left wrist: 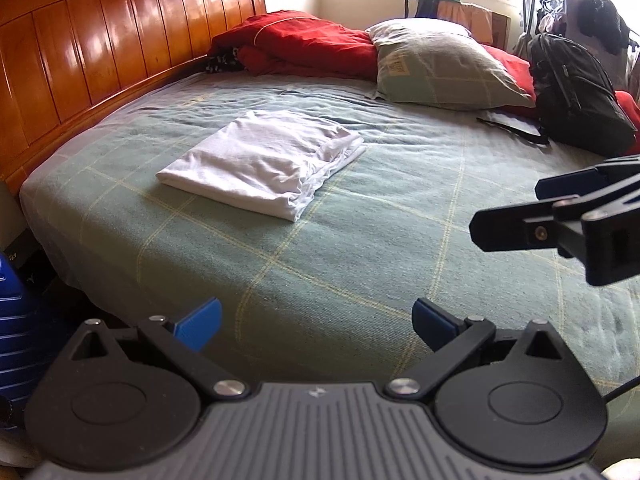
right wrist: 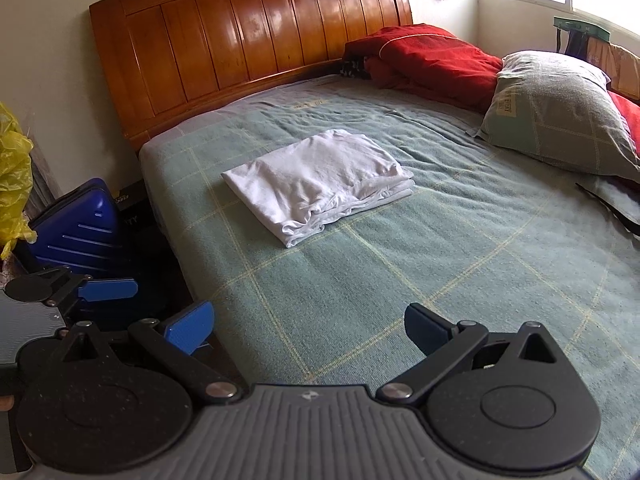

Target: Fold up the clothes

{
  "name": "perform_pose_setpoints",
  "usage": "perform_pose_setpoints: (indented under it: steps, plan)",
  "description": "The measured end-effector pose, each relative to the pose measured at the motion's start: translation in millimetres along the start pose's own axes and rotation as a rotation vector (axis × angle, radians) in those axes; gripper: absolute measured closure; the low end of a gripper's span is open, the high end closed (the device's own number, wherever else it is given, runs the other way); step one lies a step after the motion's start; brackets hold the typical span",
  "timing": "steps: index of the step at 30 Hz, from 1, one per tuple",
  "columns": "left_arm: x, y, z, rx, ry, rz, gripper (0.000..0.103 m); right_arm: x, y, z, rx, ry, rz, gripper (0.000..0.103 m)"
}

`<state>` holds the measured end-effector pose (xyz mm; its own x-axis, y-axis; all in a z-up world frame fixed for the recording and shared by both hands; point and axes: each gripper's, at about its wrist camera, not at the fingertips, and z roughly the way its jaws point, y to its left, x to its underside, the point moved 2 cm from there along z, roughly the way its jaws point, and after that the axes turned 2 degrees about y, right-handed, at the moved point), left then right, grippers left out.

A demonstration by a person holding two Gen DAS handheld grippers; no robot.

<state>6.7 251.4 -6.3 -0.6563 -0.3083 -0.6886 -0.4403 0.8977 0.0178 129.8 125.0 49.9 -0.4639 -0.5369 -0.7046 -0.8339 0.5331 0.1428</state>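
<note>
A white garment point(left wrist: 264, 164) lies folded into a neat rectangle on the green checked bedspread point(left wrist: 360, 248), toward the headboard side. The right wrist view shows the same garment point(right wrist: 320, 184) with its layered edges facing me. My left gripper point(left wrist: 316, 322) hangs open and empty over the bed's near edge, well short of the garment. Further right, my right gripper point(right wrist: 308, 326) is also open, holding nothing. It shows from the side in the left wrist view as the right gripper point(left wrist: 516, 210). One blue finger point(right wrist: 108, 290) of the left gripper shows at the left.
A wooden headboard point(left wrist: 120, 48) runs along the left. A red blanket point(left wrist: 304, 44), a checked pillow point(left wrist: 444, 68) and a black backpack point(left wrist: 576, 88) sit at the far side. A blue suitcase point(right wrist: 80, 232) and a yellow bag point(right wrist: 14, 176) stand on the floor beside the bed.
</note>
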Motion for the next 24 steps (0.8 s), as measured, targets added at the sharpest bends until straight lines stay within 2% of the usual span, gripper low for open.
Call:
perform_pose_setpoints:
  steps: [24]
  plan:
    - [-4.5, -1.9, -1.4, 0.004, -0.008, 0.007, 0.002, -0.5, 0.8, -4.1, -0.013, -0.006, -0.003, 0.000]
